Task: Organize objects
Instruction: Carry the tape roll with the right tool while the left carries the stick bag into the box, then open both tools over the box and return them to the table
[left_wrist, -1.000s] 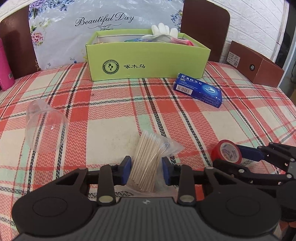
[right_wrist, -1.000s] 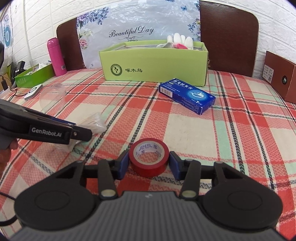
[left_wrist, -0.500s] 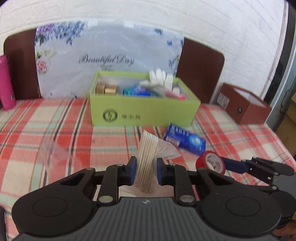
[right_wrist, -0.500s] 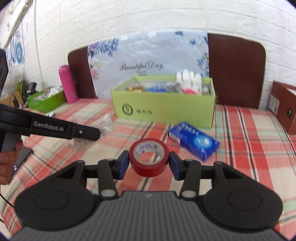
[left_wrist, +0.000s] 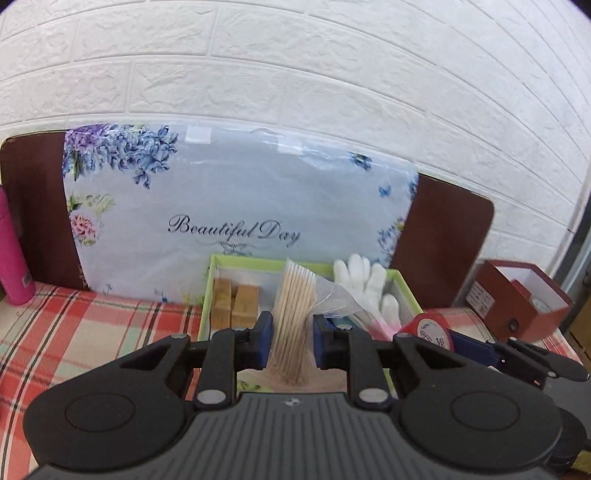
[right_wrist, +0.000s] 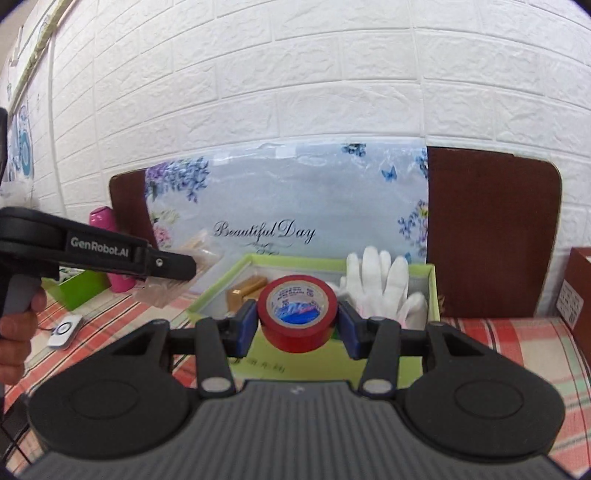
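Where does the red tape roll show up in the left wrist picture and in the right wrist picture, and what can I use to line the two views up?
Left wrist: the red tape roll sits at lower right, gripped by the right gripper, beside the green box.
Right wrist: the roll is at centre, between the blue pads.
Shared landmark: the white glove standing in the box.

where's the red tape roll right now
The red tape roll is clamped in the right gripper, held at the near edge of the green box, just in front of the white gloves.
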